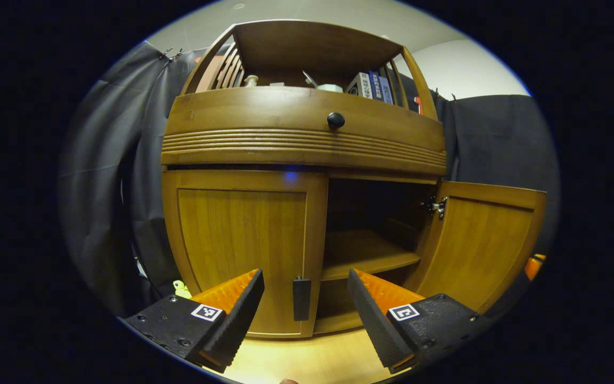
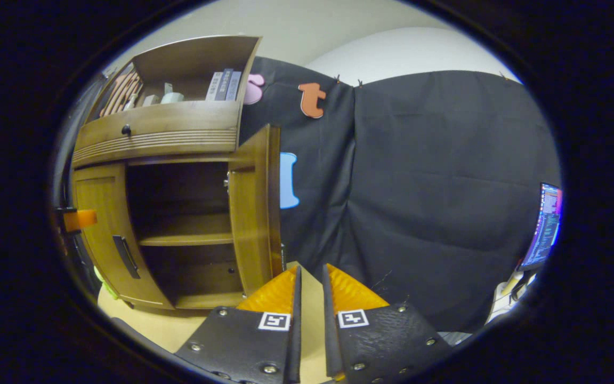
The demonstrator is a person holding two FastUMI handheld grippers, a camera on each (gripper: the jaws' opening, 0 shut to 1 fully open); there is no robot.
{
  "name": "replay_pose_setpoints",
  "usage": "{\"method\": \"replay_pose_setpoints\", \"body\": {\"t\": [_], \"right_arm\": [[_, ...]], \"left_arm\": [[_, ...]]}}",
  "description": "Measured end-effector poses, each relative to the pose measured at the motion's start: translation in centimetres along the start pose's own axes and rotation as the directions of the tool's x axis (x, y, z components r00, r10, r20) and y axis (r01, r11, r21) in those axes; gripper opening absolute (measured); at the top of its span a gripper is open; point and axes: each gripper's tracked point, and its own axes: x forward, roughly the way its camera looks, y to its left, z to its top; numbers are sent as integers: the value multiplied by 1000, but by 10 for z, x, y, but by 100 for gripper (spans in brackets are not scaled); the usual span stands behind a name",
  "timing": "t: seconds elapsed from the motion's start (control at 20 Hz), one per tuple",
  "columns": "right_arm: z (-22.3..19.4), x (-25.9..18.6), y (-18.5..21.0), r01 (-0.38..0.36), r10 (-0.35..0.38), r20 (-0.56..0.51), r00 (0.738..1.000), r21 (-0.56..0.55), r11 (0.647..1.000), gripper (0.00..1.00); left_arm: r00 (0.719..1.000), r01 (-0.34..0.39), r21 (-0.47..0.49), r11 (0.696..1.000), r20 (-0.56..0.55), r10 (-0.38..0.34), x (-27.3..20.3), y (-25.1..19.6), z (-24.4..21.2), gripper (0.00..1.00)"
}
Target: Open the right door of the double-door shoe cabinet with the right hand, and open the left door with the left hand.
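The wooden shoe cabinet [image 1: 301, 144] faces me in the left gripper view. Its left door [image 1: 243, 240] is closed, with a dark upright handle [image 1: 301, 297] on its inner edge. My left gripper [image 1: 305, 277] is open, and the handle sits between its fingers a short way ahead. The right door [image 1: 477, 250] is swung wide open, baring a shelf [image 1: 365, 253]. In the right gripper view the open right door [image 2: 253, 208] stands edge-on. My right gripper [image 2: 311, 269] is shut on nothing, just right of that door and apart from it. The left door [image 2: 102, 224] stays closed.
A drawer with a round knob [image 1: 336, 120] runs above the doors, with books [image 1: 371, 85] on the top shelf. Black cloth [image 2: 435, 202] hangs right of the cabinet. A lit screen [image 2: 544, 224] stands at far right. The floor [image 1: 312, 357] is pale wood.
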Motion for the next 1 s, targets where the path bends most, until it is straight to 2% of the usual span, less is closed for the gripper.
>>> {"method": "replay_pose_setpoints", "body": {"t": [0.35, 0.4, 0.7, 1.0], "right_arm": [[51, -19, -3, -5, 1, 113, 994, 42, 999, 18], [56, -22, -6, 1, -6, 127, 992, 43, 999, 18], [74, -25, -17, 53, -52, 177, 983, 4, 999, 18], [76, -24, -17, 69, -68, 179, 981, 1, 998, 18]], "left_arm": [[995, -38, 43, 998, -88, 41, 45, 11, -43, 96], [994, -39, 43, 998, -101, 43, 51, 12, -49, 90], [986, -28, 36, 999, -166, 33, 87, 13, -76, 81], [980, -18, 23, 1000, -198, 22, 104, 9, -92, 61]]}}
